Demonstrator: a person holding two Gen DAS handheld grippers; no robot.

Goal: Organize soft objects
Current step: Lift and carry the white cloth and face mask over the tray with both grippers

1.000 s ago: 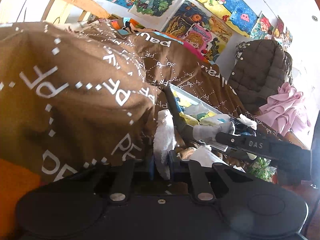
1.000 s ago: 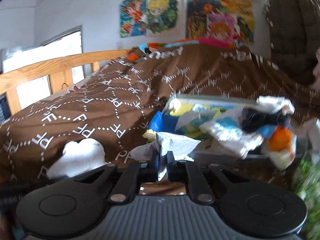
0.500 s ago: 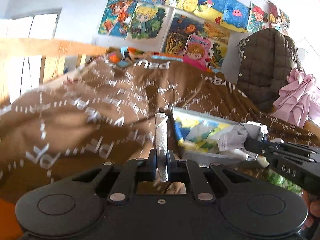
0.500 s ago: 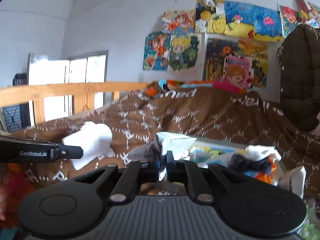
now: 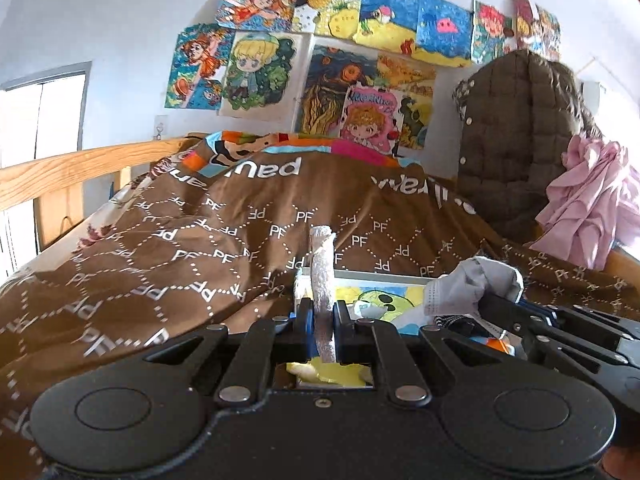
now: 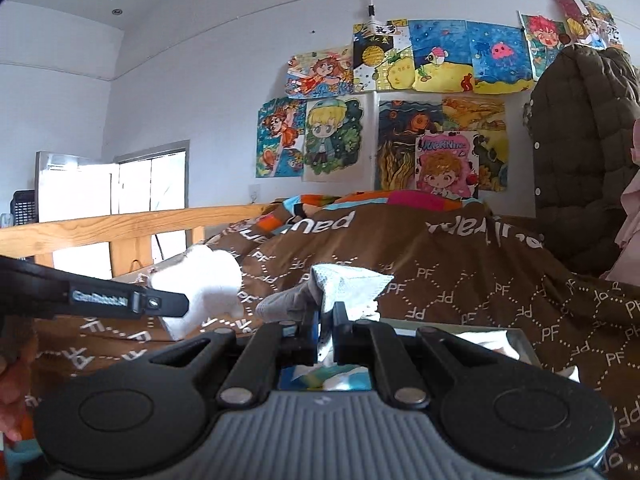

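L gripper [image 5: 323, 322] clamped on white sock [image 5: 322, 276], R gripper [image 6: 326, 330] clamped on grey sock [image 6: 340, 286]. Both held up over bin [image 6: 520, 342] on brown blanket [image 5: 180, 248], side by side, prob so I can match pair before sorting.

Bed [image 5: 60, 172] w/ brown blanket [image 5: 180, 264]; tray [image 6: 520, 344], prob. holding clothes, on it.

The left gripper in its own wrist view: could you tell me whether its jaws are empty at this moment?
No, the left gripper is shut on a white sock that stands up between its jaws.
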